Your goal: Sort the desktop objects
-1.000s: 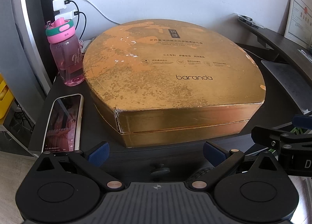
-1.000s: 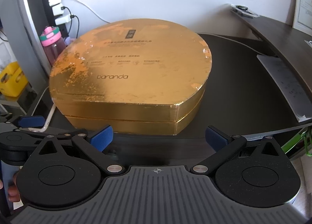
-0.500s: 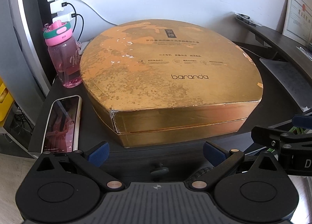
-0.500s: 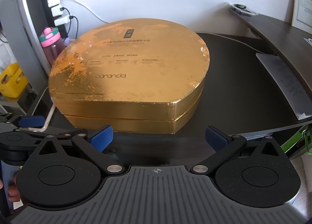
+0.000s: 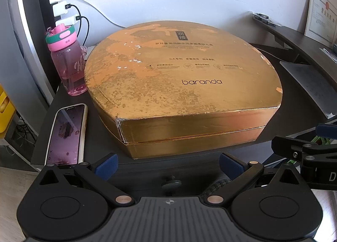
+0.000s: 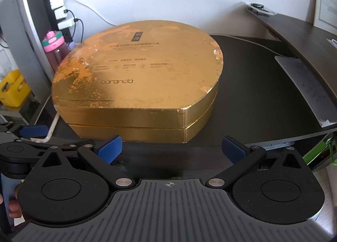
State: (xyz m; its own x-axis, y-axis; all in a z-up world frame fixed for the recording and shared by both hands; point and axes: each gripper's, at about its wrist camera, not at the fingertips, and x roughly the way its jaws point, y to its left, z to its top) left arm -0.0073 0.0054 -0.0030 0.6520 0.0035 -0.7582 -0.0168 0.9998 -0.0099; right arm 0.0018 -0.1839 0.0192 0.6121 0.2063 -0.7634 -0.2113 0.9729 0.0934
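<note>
Both jaws spread wide, empty, level before gold box [image 5: 183, 86]

Black tool [image 5: 167, 165] with blue pads [image 5: 106, 164], ribbed grey housing.

Box [image 5: 183, 86] on desk [image 6: 263, 94]; bottle [image 5: 68, 63] and phone [image 5: 67, 134] lie left.
</note>
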